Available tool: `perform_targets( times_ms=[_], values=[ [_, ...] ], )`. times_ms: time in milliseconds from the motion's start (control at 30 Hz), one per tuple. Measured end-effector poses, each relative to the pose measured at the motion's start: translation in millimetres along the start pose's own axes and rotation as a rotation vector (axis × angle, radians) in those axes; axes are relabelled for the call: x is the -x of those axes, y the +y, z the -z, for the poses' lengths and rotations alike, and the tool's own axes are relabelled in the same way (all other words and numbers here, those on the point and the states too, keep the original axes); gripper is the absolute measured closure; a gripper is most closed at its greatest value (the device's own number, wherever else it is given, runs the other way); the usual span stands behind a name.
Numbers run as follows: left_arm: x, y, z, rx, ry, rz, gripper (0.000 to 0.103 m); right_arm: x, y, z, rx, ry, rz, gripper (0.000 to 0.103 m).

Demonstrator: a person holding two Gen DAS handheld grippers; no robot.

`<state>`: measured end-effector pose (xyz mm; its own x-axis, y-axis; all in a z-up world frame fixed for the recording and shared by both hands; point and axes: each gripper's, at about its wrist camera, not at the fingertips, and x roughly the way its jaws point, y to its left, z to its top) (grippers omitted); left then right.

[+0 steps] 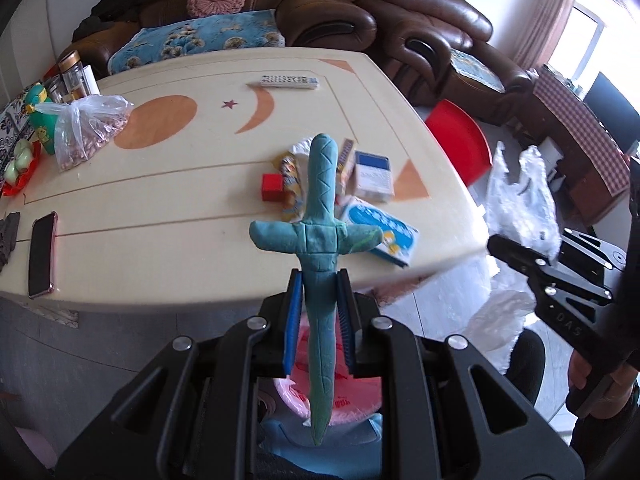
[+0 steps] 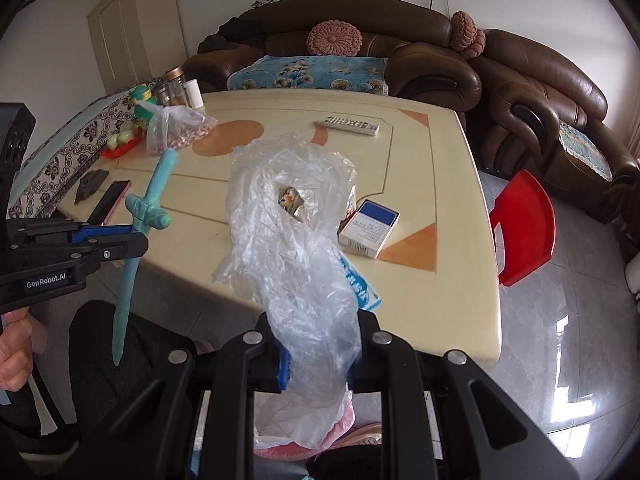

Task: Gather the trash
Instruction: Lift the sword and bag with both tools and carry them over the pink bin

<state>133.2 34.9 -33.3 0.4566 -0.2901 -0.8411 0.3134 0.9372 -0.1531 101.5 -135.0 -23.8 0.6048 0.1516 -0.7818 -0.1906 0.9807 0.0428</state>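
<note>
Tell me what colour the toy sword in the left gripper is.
Teal blue-green; the toy sword in the left gripper shows best in the left wrist view.

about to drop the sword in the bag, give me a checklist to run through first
1. Left tongs shut on the teal clay sword: ok, pads clamp its blade.
2. Right tongs shut on the clear plastic bag: ok.
3. Bag mouth open towards the sword: cannot tell, the film is crumpled.
4. Sword over the bag: not ok, it hangs apart, to the bag's left.
5. Trash left on the table: not ok, the blue-and-white box and wrappers lie there.
</note>
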Motion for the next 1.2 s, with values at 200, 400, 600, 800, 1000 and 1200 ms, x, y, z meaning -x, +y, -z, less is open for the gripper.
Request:
perform_targets(
  times_ms=[200, 400, 600, 800, 1000, 1200],
  values=[
    [-12.1, -11.1, 26.8, -0.037, 0.019, 0.016, 0.085, -2.7, 11.8, 26.2, 0.008, 0.026, -0.006, 0.084],
    [-27.6, -17.3, 47.2, -0.066, 0.030, 0.021, 0.085, -11.0, 19.1, 49.2, 0.018, 0.043, 0.012, 0.084],
    [-55.6, -20.3, 68.2, -0.074, 0.085, 0.018, 0.085, -32.8, 22.0, 71.5, 0.021, 0.078, 0.035, 0.084],
    [-83.5, -23.1, 85.0, -0.087, 0.129, 0.022, 0.085, -57.6, 21.2, 90.5, 0.005, 0.111, 0.029, 0.084],
    [-103.1, -23.1, 98.1, -0.084, 0.159, 0.033, 0.085, -88.9, 20.1, 107.1, -0.019, 0.161, 0.010, 0.084],
    [-125.4, -17.9, 107.5, -0.075, 0.205, 0.049, 0.085, -118.5, 17.2, 123.1, -0.034, 0.216, -0.003, 0.084]
  ],
)
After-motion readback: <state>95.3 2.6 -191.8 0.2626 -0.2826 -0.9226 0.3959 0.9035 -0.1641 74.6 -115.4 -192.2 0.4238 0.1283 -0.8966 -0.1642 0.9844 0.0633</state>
